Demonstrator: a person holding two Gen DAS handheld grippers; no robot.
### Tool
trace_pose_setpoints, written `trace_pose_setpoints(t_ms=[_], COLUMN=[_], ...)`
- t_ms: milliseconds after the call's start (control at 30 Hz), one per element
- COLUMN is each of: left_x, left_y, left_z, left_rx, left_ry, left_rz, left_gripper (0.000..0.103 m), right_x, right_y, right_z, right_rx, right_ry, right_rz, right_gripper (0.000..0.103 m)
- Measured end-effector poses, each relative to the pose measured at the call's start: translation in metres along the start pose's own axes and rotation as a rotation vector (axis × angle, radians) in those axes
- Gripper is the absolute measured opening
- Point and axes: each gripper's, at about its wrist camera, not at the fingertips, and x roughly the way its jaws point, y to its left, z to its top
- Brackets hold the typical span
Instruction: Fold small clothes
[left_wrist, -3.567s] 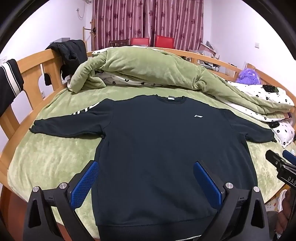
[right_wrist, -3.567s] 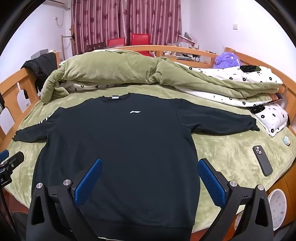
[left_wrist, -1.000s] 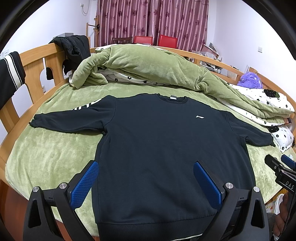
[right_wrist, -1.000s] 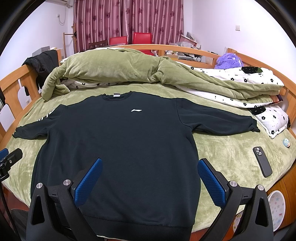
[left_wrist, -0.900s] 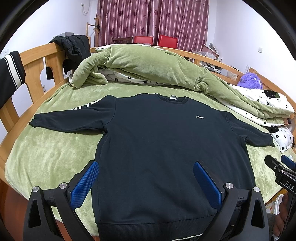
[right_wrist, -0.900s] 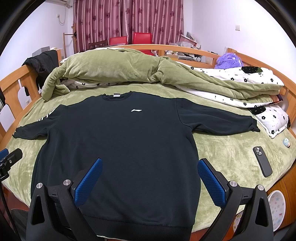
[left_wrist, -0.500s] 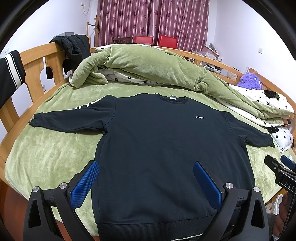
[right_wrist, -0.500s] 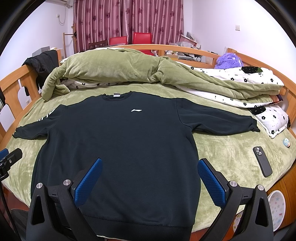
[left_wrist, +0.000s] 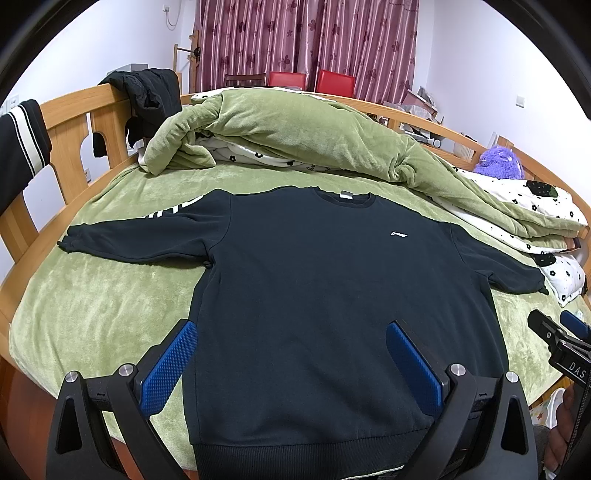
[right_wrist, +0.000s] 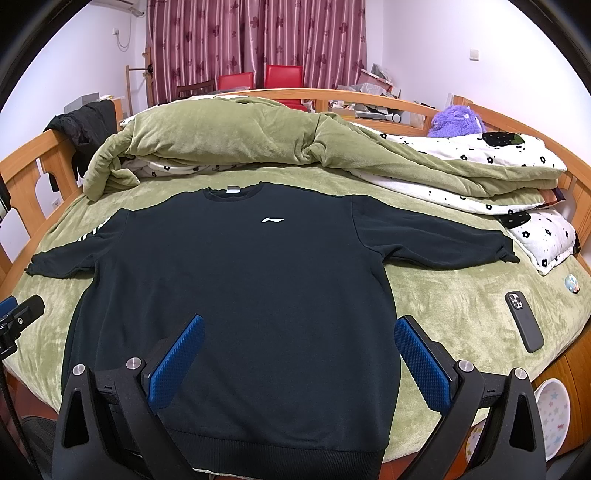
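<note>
lying face up and flat on the green bed (left_wrist: 92, 306) with both sleeves stretched outward, the black sweatshirt (left_wrist: 325, 295) is sitting ready for its first fold, while the left claw (left_wrist: 291, 365) and right claw (right_wrist: 299, 362) are hovering spread wide above its hem, gripping nothing.

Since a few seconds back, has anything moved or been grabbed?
Only the view: both cameras shifted slightly early on, then held still. Nothing was grabbed or released. The sweatshirt lies flat as before, sleeves spread; left gripper and right gripper stay open above its hem; phone unmoved.
</note>
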Motion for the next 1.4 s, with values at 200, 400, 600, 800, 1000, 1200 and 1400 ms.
trace_pose_setpoints(t_ms=[200, 400, 600, 800, 1000, 1200, 1400], left_x=[0.000, 0.001, 0.001, 0.003, 0.006, 0.013, 0.015], left_y=[0.001, 0.003, 0.004, 0.006, 0.009, 0.031, 0.066], left_z=[0.000, 0.000, 0.000, 0.000, -0.001, 0.000, 0.004], left_rx=[-0.002, -0.004, -0.004, -0.007, -0.010, -0.031, -0.157], left_ry=[0.001, 0.002, 0.003, 0.004, 0.008, 0.025, 0.035], left_rz=[-0.002, -0.004, -0.005, -0.004, 0.008, 0.025, -0.040], left_gripper=[0.103, 0.103, 0.103, 0.103, 0.102, 0.102, 0.102], right_x=[0.001, 0.001, 0.004, 0.010, 0.016, 0.022, 0.034], right_y=[0.002, 0.005, 0.005, -0.003, -0.020, -0.050, -0.080], right_z=[0.000, -0.001, -0.001, 0.000, -0.001, -0.003, -0.003], right_rx=[0.000, -0.003, 0.003, 0.012, 0.032, 0.060, 0.094], right_ry=[0.002, 0.005, 0.012, 0.025, 0.039, 0.053, 0.087], right_rz=[0.000, 0.001, 0.002, 0.002, -0.006, -0.020, 0.018], right_gripper=[0.101, 0.101, 0.101, 0.101, 0.101, 0.101, 0.101])
